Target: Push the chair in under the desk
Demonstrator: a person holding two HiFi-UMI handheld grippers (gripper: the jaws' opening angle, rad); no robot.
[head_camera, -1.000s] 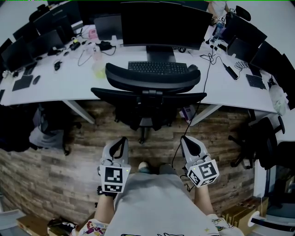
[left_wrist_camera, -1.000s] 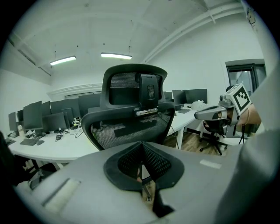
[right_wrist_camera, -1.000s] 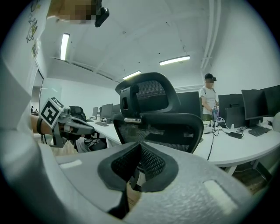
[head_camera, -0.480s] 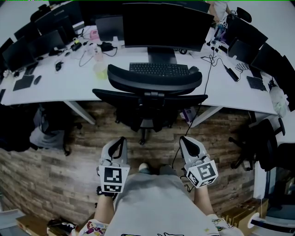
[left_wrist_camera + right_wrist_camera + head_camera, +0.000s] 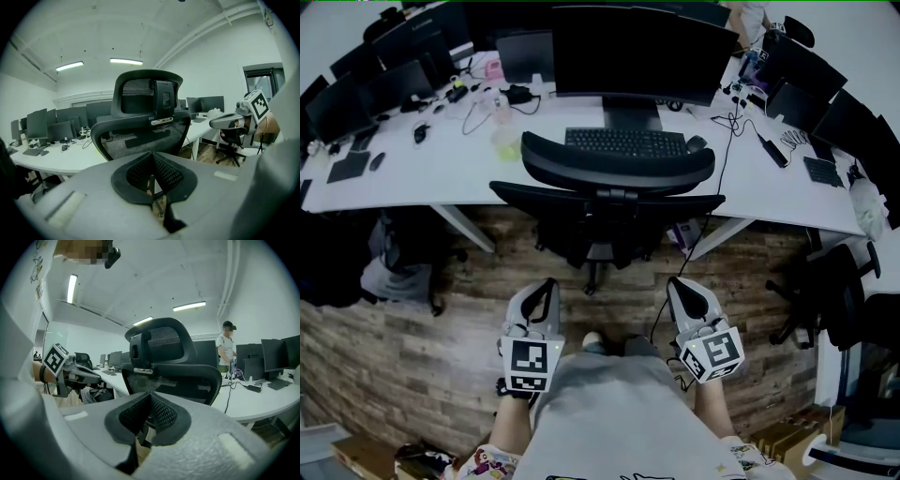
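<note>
The black mesh office chair (image 5: 614, 202) stood at the front edge of the long white desk (image 5: 441, 173), its curved headrest overhanging that edge before the black keyboard (image 5: 623, 141); I judged it essentially pushed in. My left gripper (image 5: 546, 287) and right gripper (image 5: 675, 284) hung well apart from it over the wood-plank floor (image 5: 441, 309), jaws pressed together on nothing, probably to give blunt pushing tips. Both were level-handed near my waist, aimed at the backrest, tipped slightly downward.
</note>
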